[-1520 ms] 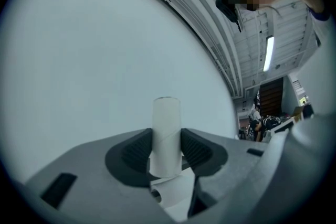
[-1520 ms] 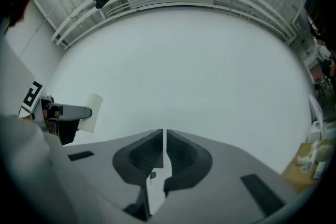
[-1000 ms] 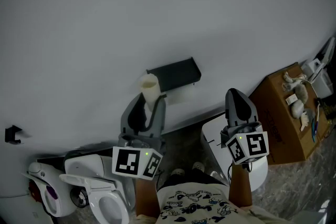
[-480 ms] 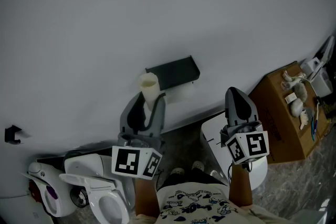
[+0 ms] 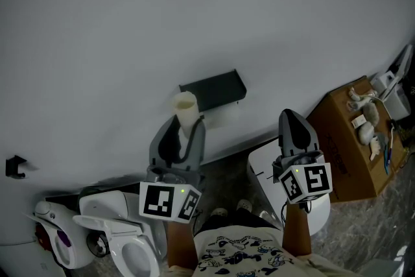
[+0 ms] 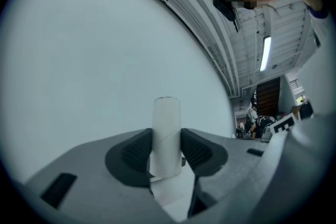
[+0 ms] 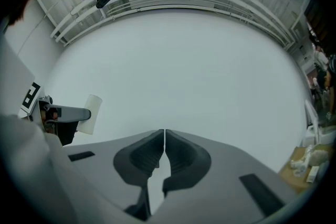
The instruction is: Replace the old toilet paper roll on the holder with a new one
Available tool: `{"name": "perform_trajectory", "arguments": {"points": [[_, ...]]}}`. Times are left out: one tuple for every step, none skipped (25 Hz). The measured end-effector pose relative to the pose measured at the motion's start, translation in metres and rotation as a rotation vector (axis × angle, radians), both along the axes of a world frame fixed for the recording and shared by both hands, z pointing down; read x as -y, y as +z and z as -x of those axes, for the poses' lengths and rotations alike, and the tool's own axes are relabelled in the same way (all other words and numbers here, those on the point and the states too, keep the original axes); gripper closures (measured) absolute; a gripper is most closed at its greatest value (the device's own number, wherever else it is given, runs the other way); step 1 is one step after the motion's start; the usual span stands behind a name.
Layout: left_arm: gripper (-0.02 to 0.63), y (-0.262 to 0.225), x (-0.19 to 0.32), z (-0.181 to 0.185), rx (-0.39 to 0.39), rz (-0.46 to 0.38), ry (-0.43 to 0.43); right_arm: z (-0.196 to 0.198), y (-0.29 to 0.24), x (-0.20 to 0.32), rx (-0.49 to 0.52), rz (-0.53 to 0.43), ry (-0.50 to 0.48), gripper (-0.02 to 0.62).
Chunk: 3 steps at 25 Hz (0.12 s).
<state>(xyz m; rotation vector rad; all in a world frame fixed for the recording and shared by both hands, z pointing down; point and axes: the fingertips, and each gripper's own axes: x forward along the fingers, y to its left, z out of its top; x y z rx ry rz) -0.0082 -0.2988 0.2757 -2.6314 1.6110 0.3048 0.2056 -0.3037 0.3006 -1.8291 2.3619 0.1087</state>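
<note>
While nothing shifts, left gripper (image 5: 184, 134) holding tube (image 5: 186, 108)

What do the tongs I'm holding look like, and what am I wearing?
Both the left tongs and the right tongs have grey moulded bodies that taper forward, with darker ribbed pads on the inner faces. Each carries a white cube printed with black square markers and showing a small green light. You wear a light shirt with a dark cartoon print.

Two hand-held grippers (image 5: 185, 126) (image 5: 291, 116); one cardboard tube (image 5: 185, 104); one holder (image 5: 214, 91); one toilet (image 5: 123, 230); one box (image 5: 343, 139).
</note>
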Motion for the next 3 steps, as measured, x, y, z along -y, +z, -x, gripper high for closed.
{"name": "perform_trajectory", "arguments": {"points": [[0.428, -0.0001, -0.0008, -0.0001, 0.000, -0.001, 0.001, -0.0003, 0.0010, -0.0006, 0.000, 0.002, 0.001, 0.571], [0.428, -0.0001, -0.0016, -0.0001, 0.001, -0.001, 0.001, -0.0005, 0.0021, -0.0012, 0.001, 0.003, 0.002, 0.571], [0.428, -0.0002, -0.0023, -0.0002, 0.002, -0.002, 0.002, -0.0008, 0.0032, -0.0019, 0.001, 0.005, 0.003, 0.571]]}}
